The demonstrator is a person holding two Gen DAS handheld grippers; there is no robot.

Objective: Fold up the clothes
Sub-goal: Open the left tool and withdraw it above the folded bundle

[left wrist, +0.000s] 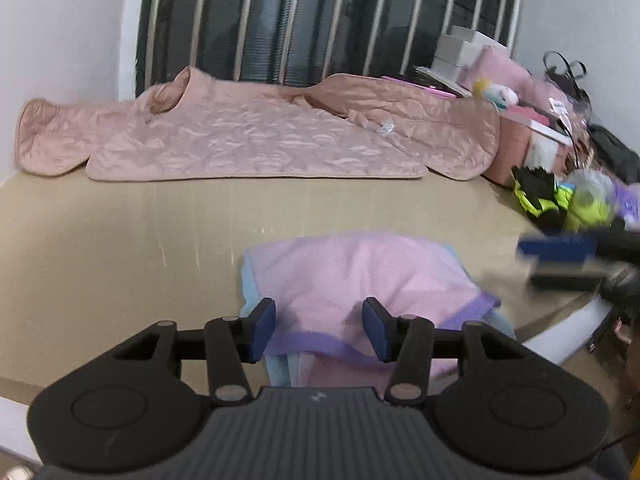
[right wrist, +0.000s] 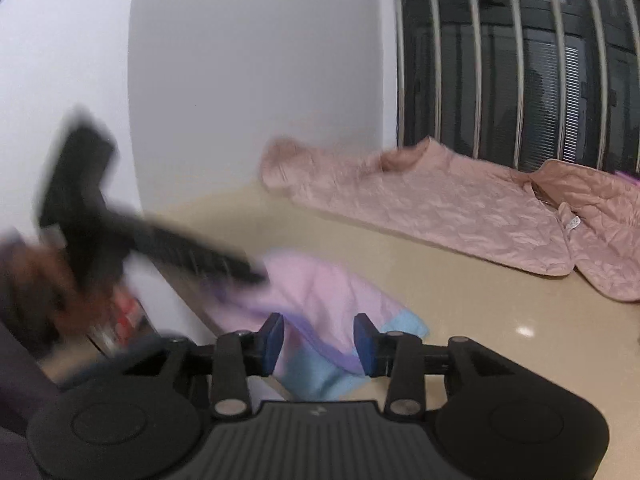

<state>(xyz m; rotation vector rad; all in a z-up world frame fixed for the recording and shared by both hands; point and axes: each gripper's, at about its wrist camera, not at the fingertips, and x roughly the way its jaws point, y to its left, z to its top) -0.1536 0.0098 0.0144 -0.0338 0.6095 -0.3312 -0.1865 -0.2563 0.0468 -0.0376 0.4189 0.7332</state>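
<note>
Beige table point(left wrist: 120, 240): both grippers hover open-fingered over pink garment point(left wrist: 360, 272).

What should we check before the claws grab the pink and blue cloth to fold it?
1. Left claw open: ok, its jaws stand apart over the cloth.
2. Right claw open: ok, jaws apart above the cloth's blue corner.
3. Either claw already gripping the cloth: not ok, neither holds it.
4. Cloth lying flat: not ok, it looks bunched, with purple hem and blue edges poking out.
5. Room on the table to fold: ok, bare space lies between the cloth and the jacket.
6. Claws clear of each other: cannot tell, each shows as a blur in the other's view.
</note>
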